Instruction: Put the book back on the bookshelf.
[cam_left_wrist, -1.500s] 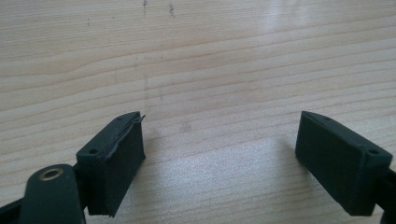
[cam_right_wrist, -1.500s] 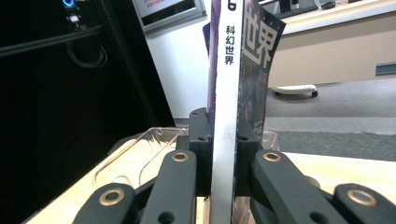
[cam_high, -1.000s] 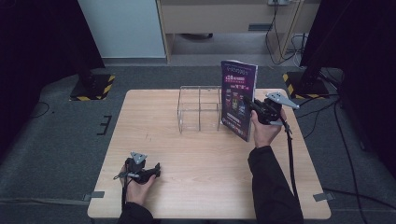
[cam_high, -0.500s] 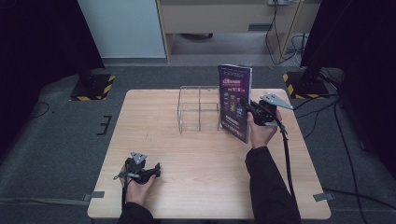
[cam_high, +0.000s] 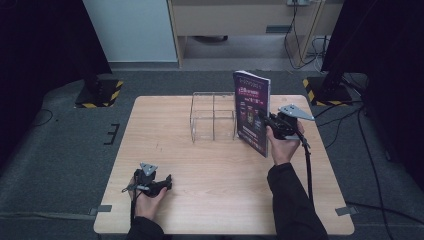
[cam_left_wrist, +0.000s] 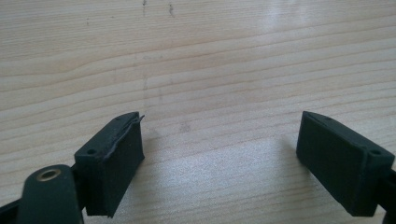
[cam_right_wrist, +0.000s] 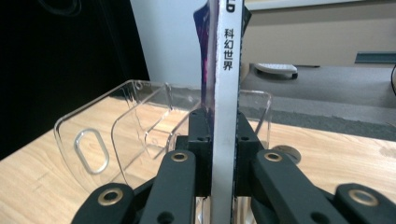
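Observation:
A purple-covered magazine (cam_high: 251, 112) stands upright above the table, held by its spine in my right gripper (cam_high: 265, 120). In the right gripper view the white spine (cam_right_wrist: 224, 116) with printed characters runs straight up between both pads, which press on it. A clear acrylic rack (cam_high: 214, 116) with two compartments stands just left of the magazine, at the table's back middle; it also shows as the rack (cam_right_wrist: 116, 140) behind the jaws. My left gripper (cam_high: 167, 181) rests near the front left edge, jaws wide apart, nothing between the pads (cam_left_wrist: 114, 158).
The wooden table (cam_high: 200, 200) ends close behind the rack. Black stands with yellow-striped bases (cam_high: 97, 92) flank the table on the floor. A cable (cam_high: 307, 165) trails from the right gripper along the forearm.
The right gripper has carried the magazine a little to the left, closer to the rack. The left gripper has stayed where it was.

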